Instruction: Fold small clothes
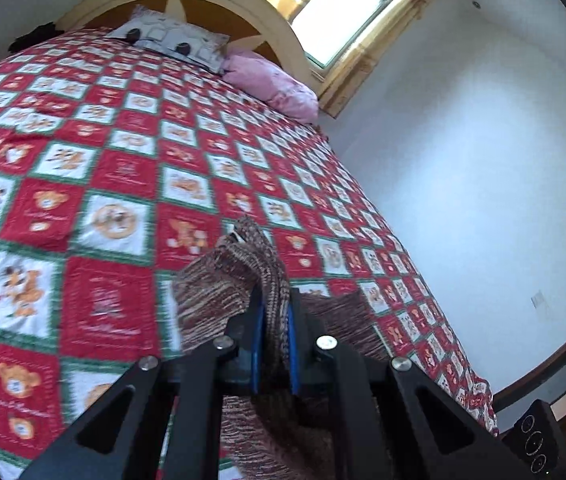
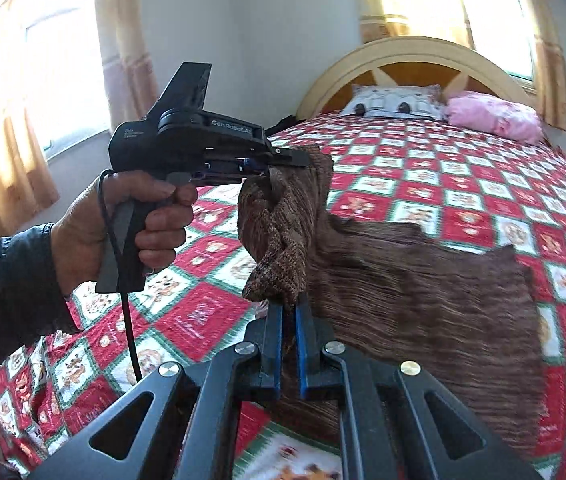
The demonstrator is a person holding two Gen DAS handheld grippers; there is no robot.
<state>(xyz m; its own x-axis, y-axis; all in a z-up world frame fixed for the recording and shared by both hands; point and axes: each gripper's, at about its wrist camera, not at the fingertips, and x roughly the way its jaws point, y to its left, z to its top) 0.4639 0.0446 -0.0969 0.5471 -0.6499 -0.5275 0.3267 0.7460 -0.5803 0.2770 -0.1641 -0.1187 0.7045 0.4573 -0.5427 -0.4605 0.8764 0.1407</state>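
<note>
Both grippers, L (image 1: 274,316) & R (image 2: 290,320), clamped on brown knit garment (image 2: 403,280); L hand (image 2: 123,220) only in R view.

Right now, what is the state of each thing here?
Brown knit garment: part lifted, rest spread on the bed.
Left gripper: shut on the garment's edge.
Right gripper: shut on the garment.
Patchwork quilt: spread flat.
Pink pillow: lying by the headboard.

Two grippers, left gripper (image 2: 283,160) and right gripper (image 2: 289,312); one brown knitted garment (image 2: 403,280); one bed (image 2: 483,184); two pillows, patterned pillow (image 2: 395,100) and pink pillow (image 2: 495,114); two windows.
</note>
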